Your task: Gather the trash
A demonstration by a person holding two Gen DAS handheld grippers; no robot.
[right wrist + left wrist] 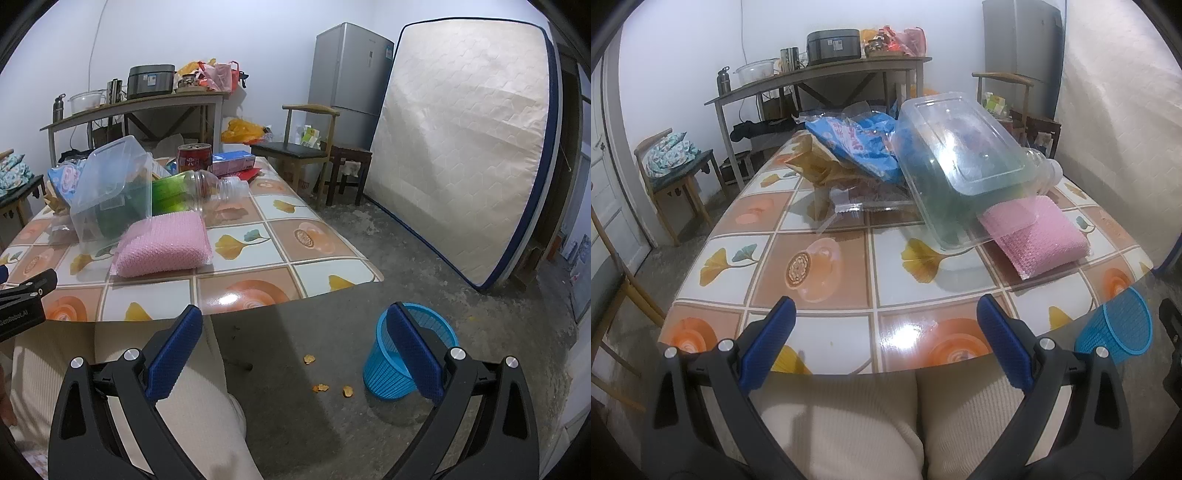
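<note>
Trash sits piled on the tiled-pattern table [849, 258], mostly toward 12 o'clock from the seated person's knees [849, 424]. Left gripper [886, 314] hangs over the near table edge, jaws wide apart, nothing between them. Right gripper [295, 325] is off the table's corner above the concrete floor, jaws also spread wide, empty. In the left view, a clear plastic box [960, 158] lies tipped over at 1 o'clock, something green inside, leaning on a blue plastic bag [857, 140] and a brown paper bag [816, 162] at 12 o'clock. Pink bubble-wrap pouch [1034, 236] lies flat at 2 o'clock, its far end touching the box. Clear bottle [1047, 170] lies on its side behind the box. A clear lid with a brown round label [816, 269] lies alone at 11 o'clock, nearest the left gripper. Crumpled clear film [849, 206] sits under the bags. Right view adds a red can [194, 158] upright and a flat carton [232, 162] at the far table end, 11 o'clock, plus a green packet [168, 194] beside the bottle. Blue mesh wastebasket [402, 354] stands on the floor at 3 o'clock of the right gripper, partly behind its right finger; inside not clearly visible. Orange scraps [321, 387] lie on the floor just beside the basket.
</note>
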